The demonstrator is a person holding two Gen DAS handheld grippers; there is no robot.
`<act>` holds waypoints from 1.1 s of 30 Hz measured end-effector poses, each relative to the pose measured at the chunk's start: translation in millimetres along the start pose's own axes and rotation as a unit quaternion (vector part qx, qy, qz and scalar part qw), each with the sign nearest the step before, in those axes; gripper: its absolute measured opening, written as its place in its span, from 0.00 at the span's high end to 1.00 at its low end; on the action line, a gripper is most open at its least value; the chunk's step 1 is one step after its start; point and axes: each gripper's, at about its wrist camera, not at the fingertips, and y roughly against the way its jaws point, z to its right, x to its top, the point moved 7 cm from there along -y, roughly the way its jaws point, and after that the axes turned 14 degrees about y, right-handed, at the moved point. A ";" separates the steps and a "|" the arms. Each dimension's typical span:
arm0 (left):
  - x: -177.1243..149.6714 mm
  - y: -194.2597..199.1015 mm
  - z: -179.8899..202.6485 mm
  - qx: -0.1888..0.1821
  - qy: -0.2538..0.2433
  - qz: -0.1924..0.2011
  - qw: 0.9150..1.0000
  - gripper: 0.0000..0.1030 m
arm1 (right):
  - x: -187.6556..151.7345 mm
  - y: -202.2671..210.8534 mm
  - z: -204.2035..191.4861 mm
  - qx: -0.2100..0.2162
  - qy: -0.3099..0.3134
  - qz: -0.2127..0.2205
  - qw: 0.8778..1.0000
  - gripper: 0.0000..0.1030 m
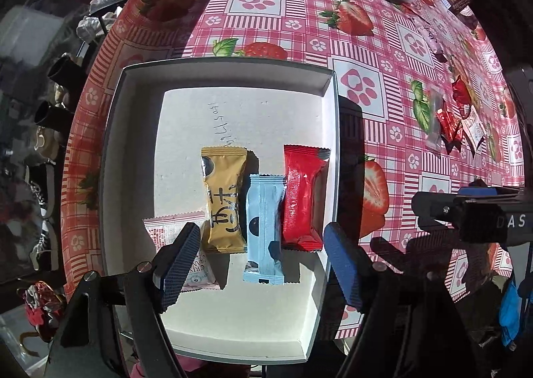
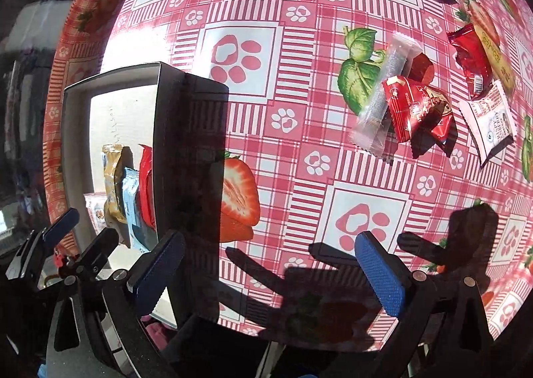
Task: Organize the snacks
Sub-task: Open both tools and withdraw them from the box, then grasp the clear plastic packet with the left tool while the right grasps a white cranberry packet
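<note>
Left gripper [image 1: 263, 264] stood spread over the box [image 1: 113, 151], nothing between its pads; the blue packet [image 1: 265, 228] lay just beyond them. Right gripper [image 2: 269, 271] was spread wide over bare tablecloth [image 2: 266, 104], lower centre of its frame, holding nothing.

Box contents, centre of the left view: yellow packet [image 1: 223, 198], blue packet and red packet [image 1: 303, 198] side by side, edges touching or overlapping. A white packet [image 1: 166, 234] sat lower left, partly under the left finger.

Loose snacks were still on the cloth, upper right of the right view: clear packet [image 2: 383, 94], red wrapper [image 2: 416, 108] lapping over it, white sachet [image 2: 489, 121], a second red wrapper [image 2: 469, 54].

Risks, as judged:
- Clear packet and red wrapper overlapped; a pinch on one could drag or lift the other.
- Glossy film could slip out of the pads if caught only by a crimped end.
- The right gripper was close to the box wall [image 2: 170, 144]; a sweep towards it might knock the box.
- The row in the box was tight; another packet dropped in could ride up on its neighbours.

Hard to read:
- The box wall hid most of the packets in the right view.
- Hard shadow covered the cloth beside the box.
- The white packet's print was half covered.
- Items along the upper right edge of the left view were too distorted to identify.
- The box's near corner was cut off by the gripper body.
</note>
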 end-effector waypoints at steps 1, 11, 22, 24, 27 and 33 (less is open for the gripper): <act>0.7 0.3 6.9 -0.001 -0.009 0.000 1.000 0.23 | -8.9 -1.7 13.0 0.003 -0.020 -0.002 1.000 0.00; -0.3 -9.5 81.2 -0.012 -0.098 -0.018 0.995 0.23 | -70.8 -3.7 103.3 0.014 -0.152 0.001 0.988 0.00; 16.2 -47.9 162.5 -0.004 -0.165 -0.036 0.986 0.23 | -82.3 -0.2 168.4 0.023 -0.217 0.022 0.976 0.00; 21.4 -56.9 173.5 0.000 -0.171 -0.040 0.984 0.23 | -80.8 0.4 176.1 0.025 -0.225 0.027 0.974 0.00; 30.1 -68.9 185.4 0.006 -0.175 -0.042 0.984 0.23 | -68.6 5.9 193.4 0.036 -0.238 0.029 0.970 0.00; 53.3 -81.9 210.7 0.005 -0.167 -0.043 0.985 0.23 | -36.3 15.3 224.6 0.050 -0.254 0.038 0.965 0.00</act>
